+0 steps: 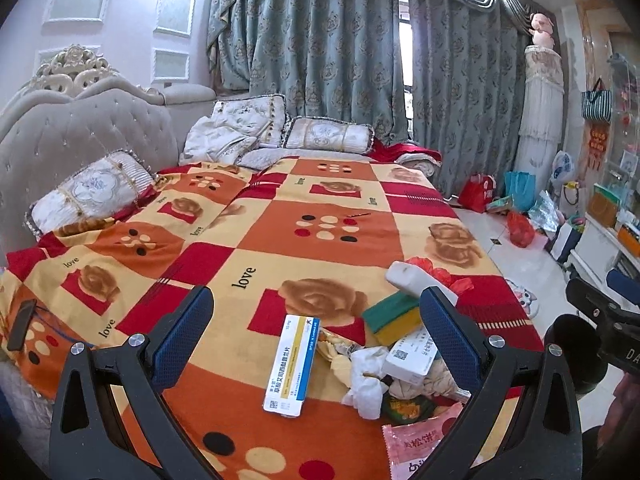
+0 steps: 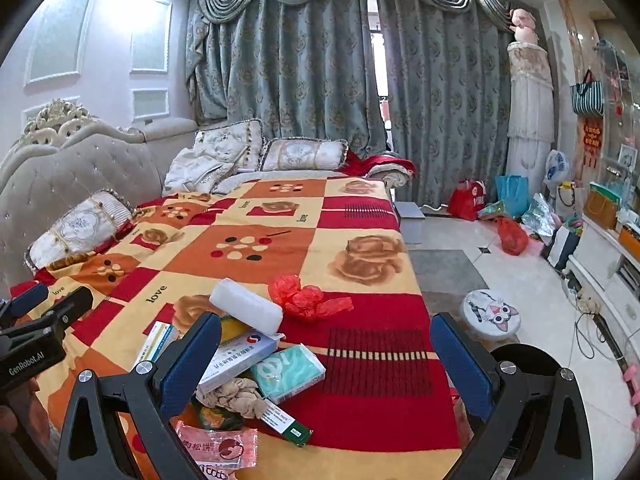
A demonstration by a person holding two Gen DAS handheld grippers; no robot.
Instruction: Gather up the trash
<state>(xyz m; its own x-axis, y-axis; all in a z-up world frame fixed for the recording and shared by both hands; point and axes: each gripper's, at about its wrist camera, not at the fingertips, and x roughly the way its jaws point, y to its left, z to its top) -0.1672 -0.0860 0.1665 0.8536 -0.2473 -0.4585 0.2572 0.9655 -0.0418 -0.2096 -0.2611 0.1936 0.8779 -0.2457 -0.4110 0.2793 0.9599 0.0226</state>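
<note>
My left hand-held gripper (image 1: 316, 328) is wide open and holds nothing. My right hand-held gripper (image 2: 326, 350) is wide open too. The trash (image 1: 400, 364) lies in a pile on the bed (image 1: 280, 240), with a box (image 1: 292, 364) beside it.

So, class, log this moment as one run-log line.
task: collect trash | left hand-held gripper: open, empty | right hand-held gripper: open, empty | trash pile: on blanket, untouched
</note>
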